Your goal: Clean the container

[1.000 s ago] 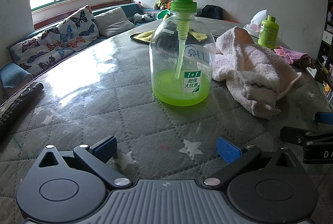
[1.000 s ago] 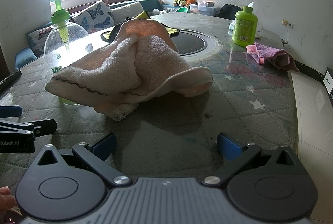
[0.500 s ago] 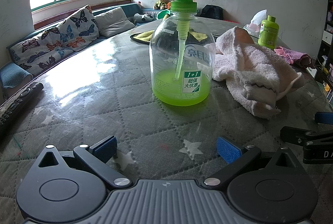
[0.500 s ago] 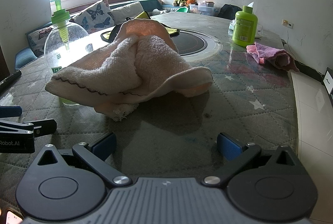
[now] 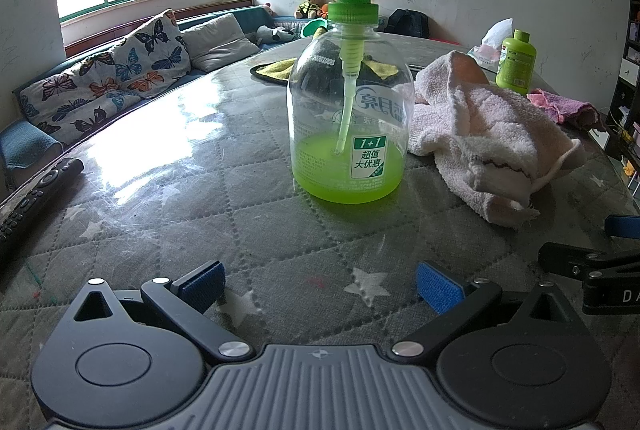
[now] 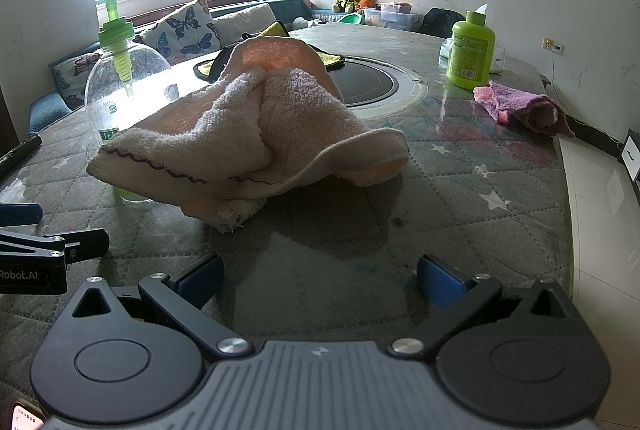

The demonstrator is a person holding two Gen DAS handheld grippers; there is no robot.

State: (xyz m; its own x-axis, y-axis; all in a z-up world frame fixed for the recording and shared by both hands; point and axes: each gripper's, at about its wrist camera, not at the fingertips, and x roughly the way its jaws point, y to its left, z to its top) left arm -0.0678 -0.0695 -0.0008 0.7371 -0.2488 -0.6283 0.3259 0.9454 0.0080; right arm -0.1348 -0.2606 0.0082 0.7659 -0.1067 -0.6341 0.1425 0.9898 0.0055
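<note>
Left tool gaping, pump bottle upright straight ahead.

The soap bottle had a green sticker that said "1+1" and "超值大优惠". Big white letters above it showed from behind, so they read backwards. The left gripper's side said "Robot.AI". The right gripper's side showed only "D".

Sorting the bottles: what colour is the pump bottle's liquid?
Bright green in the pump bottle, clearest in the left wrist view.
</note>
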